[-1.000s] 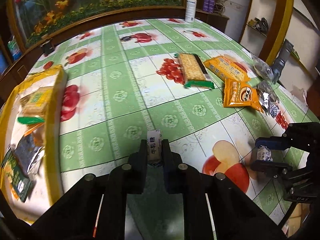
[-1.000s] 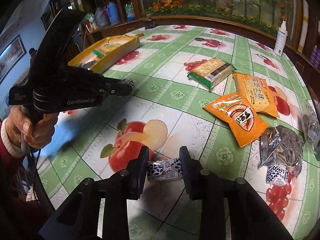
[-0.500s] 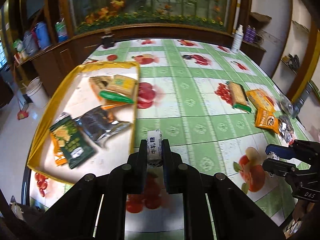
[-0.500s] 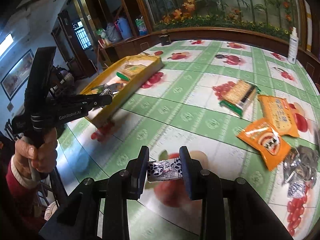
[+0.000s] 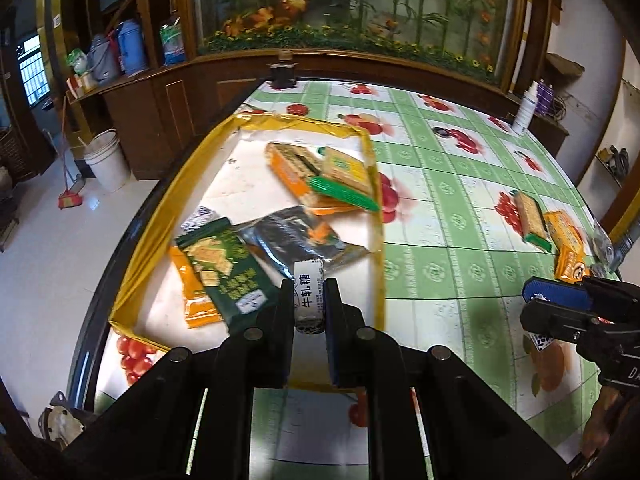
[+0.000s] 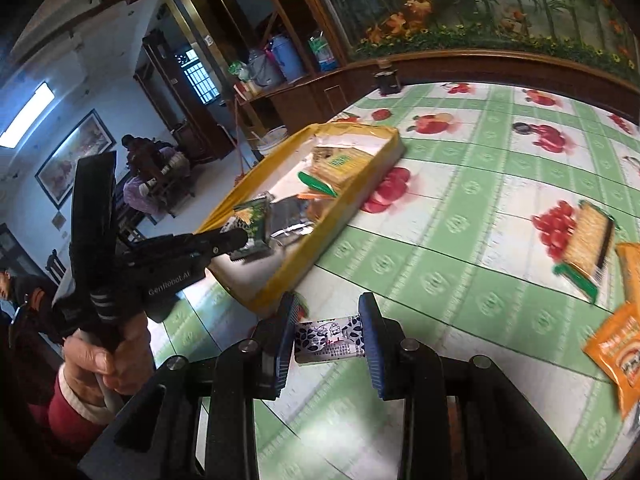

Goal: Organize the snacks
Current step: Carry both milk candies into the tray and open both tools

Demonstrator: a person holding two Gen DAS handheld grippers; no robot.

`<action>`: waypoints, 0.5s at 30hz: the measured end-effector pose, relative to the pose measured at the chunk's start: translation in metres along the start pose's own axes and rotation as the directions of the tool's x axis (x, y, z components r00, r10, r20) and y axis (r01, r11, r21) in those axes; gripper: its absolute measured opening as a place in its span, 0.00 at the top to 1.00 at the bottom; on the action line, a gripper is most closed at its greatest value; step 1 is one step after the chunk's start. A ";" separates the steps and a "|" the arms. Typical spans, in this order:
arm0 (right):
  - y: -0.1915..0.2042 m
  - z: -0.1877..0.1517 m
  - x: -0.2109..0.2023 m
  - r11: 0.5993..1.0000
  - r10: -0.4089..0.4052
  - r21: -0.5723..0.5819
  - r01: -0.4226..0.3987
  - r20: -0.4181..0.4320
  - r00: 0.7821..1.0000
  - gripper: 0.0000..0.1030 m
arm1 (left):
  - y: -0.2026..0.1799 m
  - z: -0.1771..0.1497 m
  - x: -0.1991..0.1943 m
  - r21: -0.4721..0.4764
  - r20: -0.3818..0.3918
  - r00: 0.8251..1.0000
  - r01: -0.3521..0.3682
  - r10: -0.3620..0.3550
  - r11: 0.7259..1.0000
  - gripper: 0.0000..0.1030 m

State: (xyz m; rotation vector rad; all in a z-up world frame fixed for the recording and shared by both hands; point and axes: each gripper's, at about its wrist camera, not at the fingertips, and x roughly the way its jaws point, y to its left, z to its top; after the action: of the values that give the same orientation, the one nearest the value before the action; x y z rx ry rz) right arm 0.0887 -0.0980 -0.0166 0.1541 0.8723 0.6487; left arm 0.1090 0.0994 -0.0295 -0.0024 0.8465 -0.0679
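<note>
My left gripper (image 5: pixel 307 298) is shut on a small white nougat candy (image 5: pixel 308 294) and holds it above the near end of the yellow-rimmed tray (image 5: pixel 148 236). The tray holds a green cracker pack (image 5: pixel 224 268), a dark foil pack (image 5: pixel 296 240) and biscuit packs (image 5: pixel 320 172). My right gripper (image 6: pixel 328 332) is shut on a black-and-white patterned candy (image 6: pixel 329 339) above the tablecloth, right of the tray's near corner (image 6: pixel 280 284). The left gripper also shows in the right wrist view (image 6: pixel 236 238), over the tray.
On the fruit-print tablecloth (image 5: pixel 448 216) lie a cracker pack (image 5: pixel 530 220) and orange snack packs (image 5: pixel 566 240) at the right. They also show in the right wrist view (image 6: pixel 590 244). A white bottle (image 5: pixel 525 109) stands at the far edge. A wooden cabinet runs behind.
Both grippers have swung left toward the tray, each still holding its candy. The left gripper now hangs over the tray's near end.
</note>
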 end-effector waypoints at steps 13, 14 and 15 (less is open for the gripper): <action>0.033 0.055 0.064 0.996 0.092 -0.016 -0.092 -0.014 0.996 0.69 | 0.045 0.006 0.011 -0.077 0.000 0.993 -0.119 0.119 0.990 0.89; 0.035 0.059 0.070 0.995 0.099 -0.018 -0.100 -0.017 0.995 0.69 | 0.048 0.006 0.013 -0.084 -0.003 0.992 -0.125 0.126 0.989 0.89; 0.038 0.063 0.077 0.994 0.102 -0.021 -0.103 -0.023 0.994 0.69 | 0.051 0.007 0.015 -0.091 -0.008 0.992 -0.130 0.129 0.987 0.89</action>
State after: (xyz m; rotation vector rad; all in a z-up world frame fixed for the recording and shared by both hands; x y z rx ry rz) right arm 0.1542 -0.0145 -0.0126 0.1728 0.8825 0.7571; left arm 0.1275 0.1490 -0.0380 -0.0337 0.8498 0.0933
